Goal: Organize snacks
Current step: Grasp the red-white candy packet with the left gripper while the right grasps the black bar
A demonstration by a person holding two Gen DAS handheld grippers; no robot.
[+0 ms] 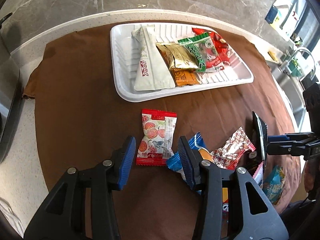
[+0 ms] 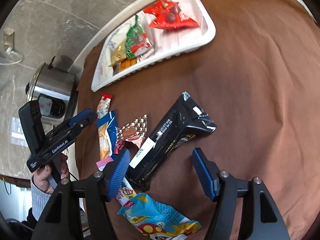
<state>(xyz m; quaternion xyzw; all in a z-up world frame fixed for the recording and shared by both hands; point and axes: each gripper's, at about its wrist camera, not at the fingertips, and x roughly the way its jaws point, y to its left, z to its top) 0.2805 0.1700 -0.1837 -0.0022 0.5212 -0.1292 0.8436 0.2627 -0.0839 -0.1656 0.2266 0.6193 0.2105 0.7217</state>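
While the black packet (image 2: 176,134) lies flat on the brown cloth (image 2: 250,80) only in the right view, long axis slanting toward the white tray (image 2: 208,34), right gripper (image 2: 160,172) gapes over it; left gripper (image 1: 156,160) straddles the red-white candy (image 1: 156,138), unclamped.

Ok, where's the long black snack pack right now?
In the right wrist view, the black pack lies on the brown cloth, below the white tray, right of the brown heart-print candy, reaching between the open right gripper's fingers.
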